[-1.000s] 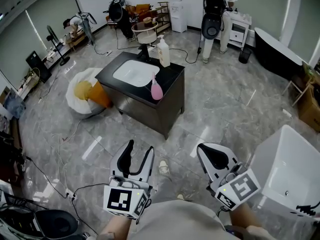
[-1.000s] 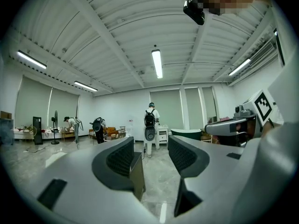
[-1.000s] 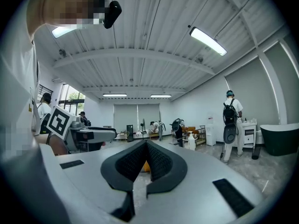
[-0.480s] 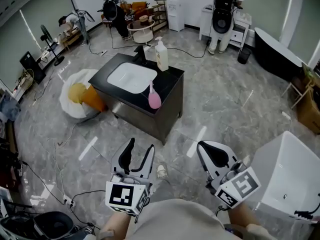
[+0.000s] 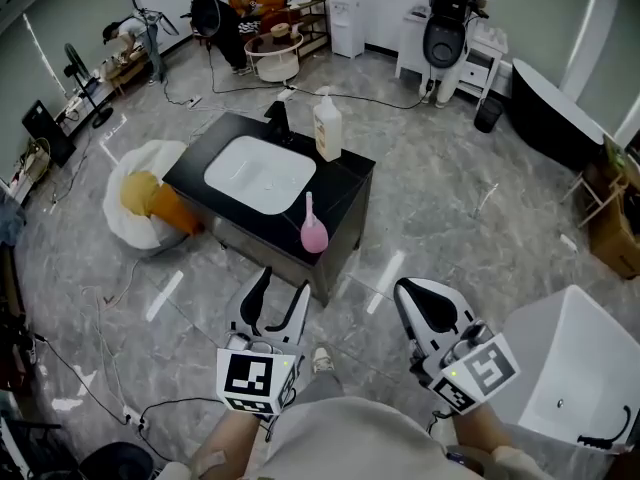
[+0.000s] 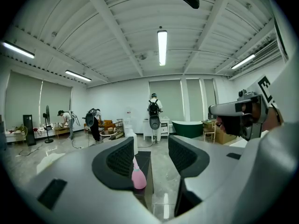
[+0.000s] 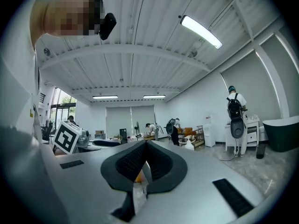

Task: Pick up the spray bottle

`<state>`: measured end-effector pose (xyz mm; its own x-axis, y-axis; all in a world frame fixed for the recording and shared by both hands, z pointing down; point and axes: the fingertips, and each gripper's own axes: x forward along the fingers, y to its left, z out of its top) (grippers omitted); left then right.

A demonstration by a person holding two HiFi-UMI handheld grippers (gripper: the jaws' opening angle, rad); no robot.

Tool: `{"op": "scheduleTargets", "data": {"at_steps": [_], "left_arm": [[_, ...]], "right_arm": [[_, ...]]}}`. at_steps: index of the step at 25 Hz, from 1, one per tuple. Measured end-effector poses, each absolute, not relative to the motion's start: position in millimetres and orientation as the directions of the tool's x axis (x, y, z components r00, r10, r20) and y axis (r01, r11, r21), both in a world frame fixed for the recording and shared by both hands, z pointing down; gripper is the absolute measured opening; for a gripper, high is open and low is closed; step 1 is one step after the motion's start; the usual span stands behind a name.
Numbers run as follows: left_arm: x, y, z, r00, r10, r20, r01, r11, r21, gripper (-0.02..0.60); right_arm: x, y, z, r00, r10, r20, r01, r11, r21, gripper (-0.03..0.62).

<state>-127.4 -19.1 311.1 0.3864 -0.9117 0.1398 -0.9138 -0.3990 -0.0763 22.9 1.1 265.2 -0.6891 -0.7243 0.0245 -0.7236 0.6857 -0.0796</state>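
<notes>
head view: spray bottle nearer now; left gripper spread, right gripper closed.

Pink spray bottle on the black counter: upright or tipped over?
Upright. The pink spray bottle stands on its base at the front edge of the black counter, neck up.

Left gripper: pale grey moulded shell, two curved black-edged jaws, black ribbed pads on the inner faces. At its rear, a white marker cube bearing black square patterns. Right gripper: same grey shell and black ribbed lining, with its own cube printed in a different black-and-white pattern. The person wears a light beige top and a light-coloured shoe. A black head-mounted camera shows in both gripper views.
</notes>
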Motion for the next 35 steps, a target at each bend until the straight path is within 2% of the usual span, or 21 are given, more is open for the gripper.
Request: {"op": "scheduleTargets", "data": {"at_steps": [6,11,20,32,35], "left_arm": [[-163.3,-121.5,325.1,0.397,-0.905,0.153,-0.908,-0.411,-0.075,0.232],[-177.2,-179.8,342.6,0.423,-0.887,0.183,-0.895,-0.441,-0.068,0.232],[-166.1,-226.9,365.4,0.447,-0.865,0.227,-0.879,-0.472,-0.065,0.232],[-128.4,-275.5,404.5,0.255,-0.914,0.316,-0.956,-0.287,-0.06,0.242],[-126.5,-291.8,415.0,0.201,-0.927,0.317,-0.977,-0.214,-0.006,0.244]], "right_arm": [[-21.7,-98.0,278.8,-0.66,-0.746,0.091,-0.747,0.664,0.031,0.029],[-50.2,-159.3,295.7,-0.662,-0.739,0.121,-0.744,0.668,0.011,0.029],[-40.0,-229.2,322.5,-0.655,-0.739,0.156,-0.752,0.658,-0.042,0.029],[1.2,-306.5,356.1,-0.775,-0.589,0.231,-0.615,0.786,-0.061,0.029],[6.6,-321.7,362.8,-0.798,-0.554,0.236,-0.584,0.808,-0.078,0.029]]}}
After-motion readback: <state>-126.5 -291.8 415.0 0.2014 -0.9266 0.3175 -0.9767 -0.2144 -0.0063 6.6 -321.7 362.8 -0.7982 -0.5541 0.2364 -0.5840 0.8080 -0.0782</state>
